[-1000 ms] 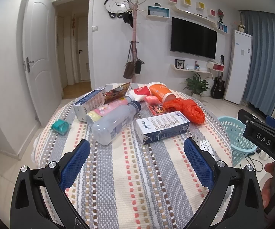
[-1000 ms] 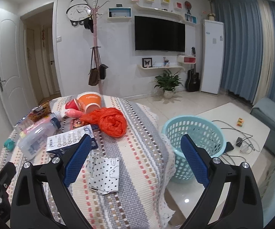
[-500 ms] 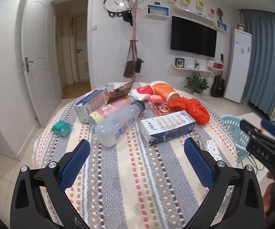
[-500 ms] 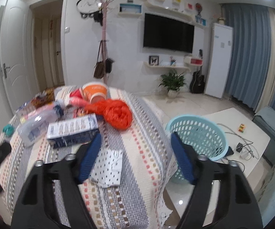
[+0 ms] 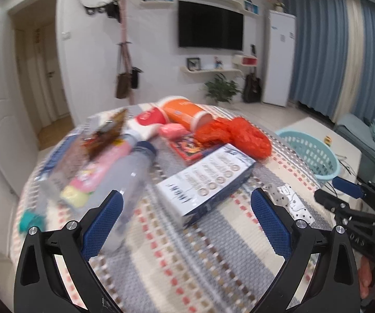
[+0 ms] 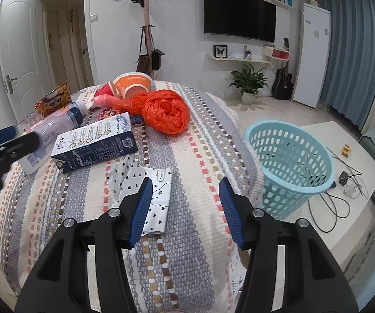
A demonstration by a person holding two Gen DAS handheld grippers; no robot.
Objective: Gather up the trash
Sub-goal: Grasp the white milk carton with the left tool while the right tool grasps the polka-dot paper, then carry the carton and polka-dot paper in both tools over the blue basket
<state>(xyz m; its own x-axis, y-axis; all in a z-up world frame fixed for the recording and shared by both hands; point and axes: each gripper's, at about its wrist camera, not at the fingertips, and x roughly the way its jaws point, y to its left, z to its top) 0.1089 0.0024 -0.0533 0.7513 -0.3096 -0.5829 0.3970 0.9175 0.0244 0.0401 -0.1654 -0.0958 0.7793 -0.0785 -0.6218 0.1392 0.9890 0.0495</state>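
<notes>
L wrist: your L gripper [image 5: 187, 215] gapes wide, nothing btwn jaws; carton [image 5: 208, 180] lies on cloth [image 5: 161, 274] just ahead, bottle [image 5: 124, 182] by L pad.
R wrist: your R gripper [image 6: 184, 206] half-open, jaws just been closing, not gripping; wrapper [image 6: 148, 190] under L pad [image 6: 141, 208]; basket [image 6: 291, 167] beside table.

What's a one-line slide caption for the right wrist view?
Right gripper, jaws half closed and empty, above a heart-print wrapper on the striped tablecloth; blue basket waits alongside.
</notes>
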